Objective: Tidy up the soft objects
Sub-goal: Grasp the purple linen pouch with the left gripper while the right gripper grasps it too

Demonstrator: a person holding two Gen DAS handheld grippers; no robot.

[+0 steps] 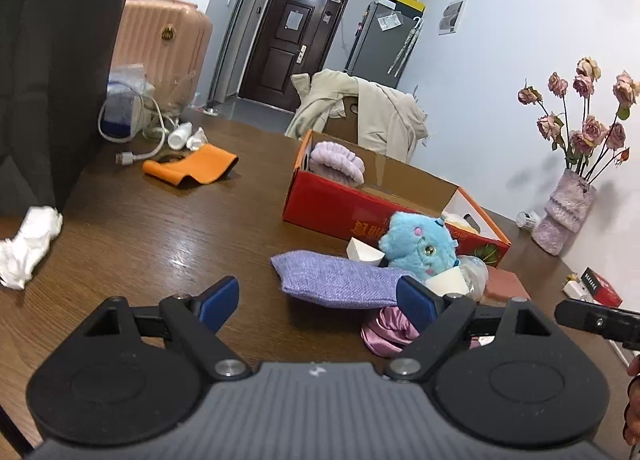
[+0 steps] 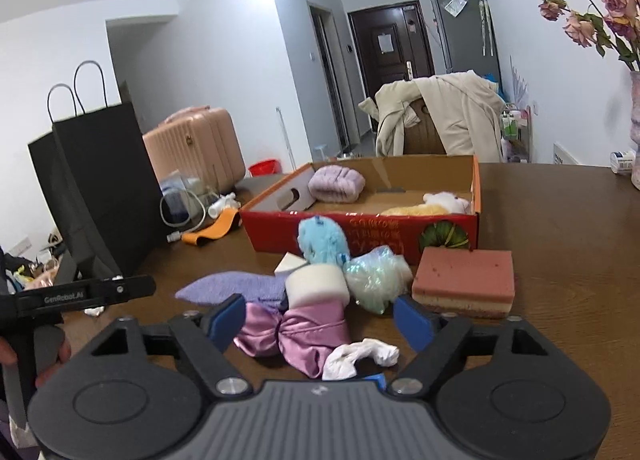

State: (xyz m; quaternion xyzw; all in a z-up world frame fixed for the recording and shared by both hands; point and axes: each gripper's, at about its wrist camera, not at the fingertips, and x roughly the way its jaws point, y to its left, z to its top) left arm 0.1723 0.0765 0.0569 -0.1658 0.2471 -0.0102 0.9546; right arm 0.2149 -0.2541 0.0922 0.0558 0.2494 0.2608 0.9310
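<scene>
Both tools hover released over the brown bench [image 2: 560, 220], nothing between the fingers of the left tool [image 1: 318, 302] or the right tool [image 2: 320, 320]. The soft pile lies just ahead: lilac cloth [image 1: 336, 278], blue plush [image 1: 420, 244], pink satin scrunchie [image 2: 296, 334], white sponge [image 2: 318, 284], pink sponge block [image 2: 466, 280]. Behind stands the red box [image 2: 360, 234] holding a lilac headband [image 2: 336, 182].
</scene>
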